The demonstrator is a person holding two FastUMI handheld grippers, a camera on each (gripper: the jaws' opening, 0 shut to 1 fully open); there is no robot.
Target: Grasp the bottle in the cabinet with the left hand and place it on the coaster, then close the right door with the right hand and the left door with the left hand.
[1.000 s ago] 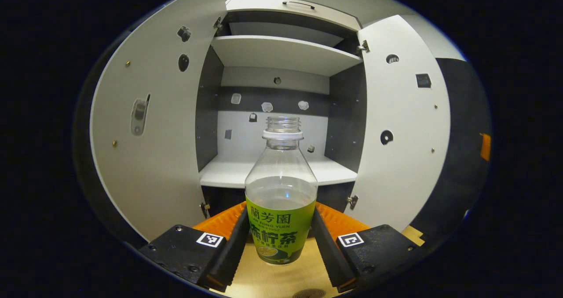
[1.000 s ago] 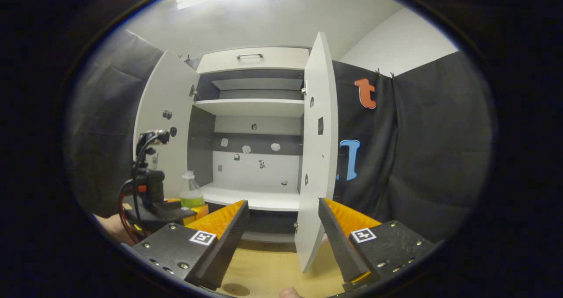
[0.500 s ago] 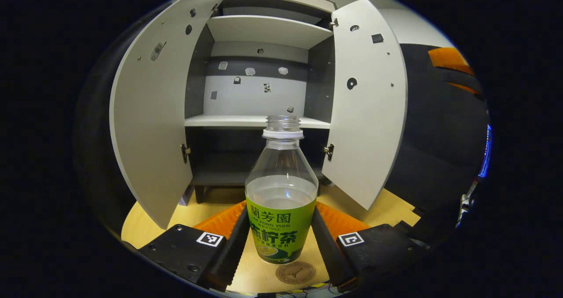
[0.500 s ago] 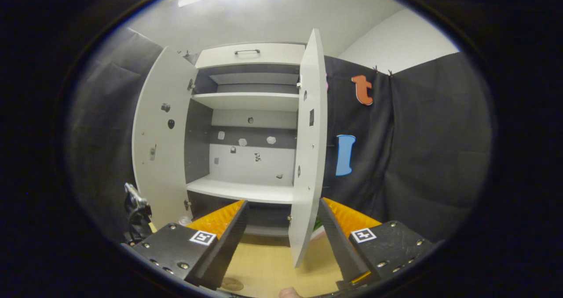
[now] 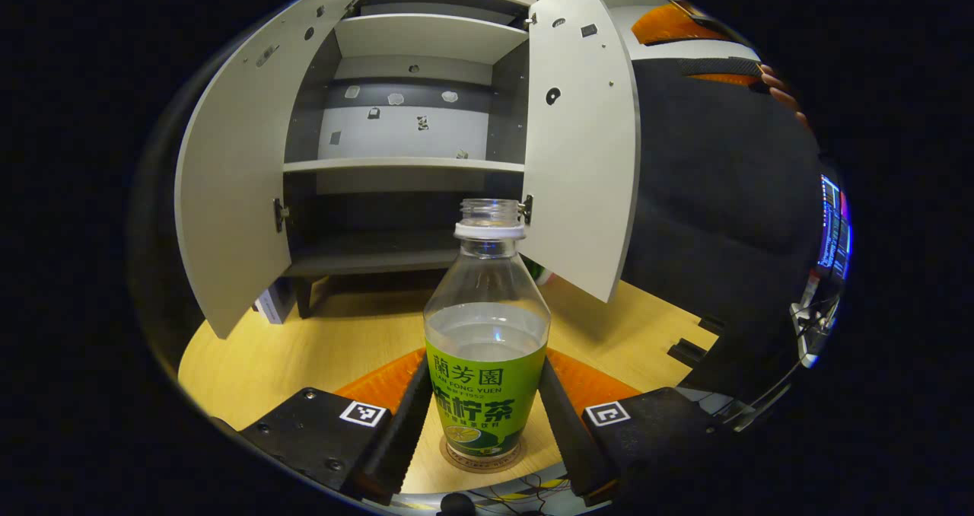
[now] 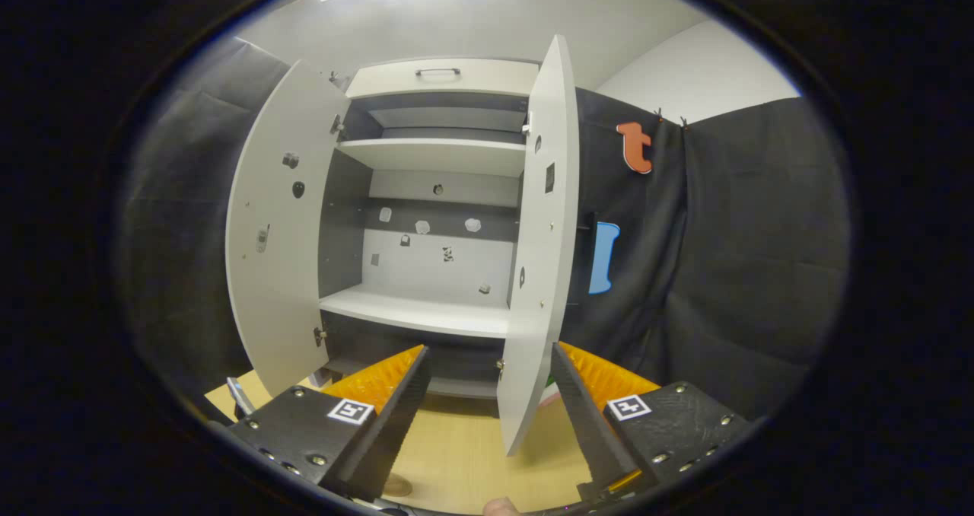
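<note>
One bottle (image 5: 487, 333), uncapped, at 6 o'clock in the left gripper view, with one round coaster (image 5: 482, 456) under its base. One cabinet (image 6: 437, 90), two doors: left door (image 6: 274, 234) at 9 o'clock and right door (image 6: 542, 250) at centre in the right gripper view, both swung open. Two white shelves counted inside: upper shelf (image 6: 434, 154) toward 12 o'clock, lower shelf (image 6: 418, 314) just below centre; one handle (image 6: 437, 71) on the top panel at 12 o'clock.

Bottle (image 5: 487, 326) label: "LAN FONG YUEN".
</note>
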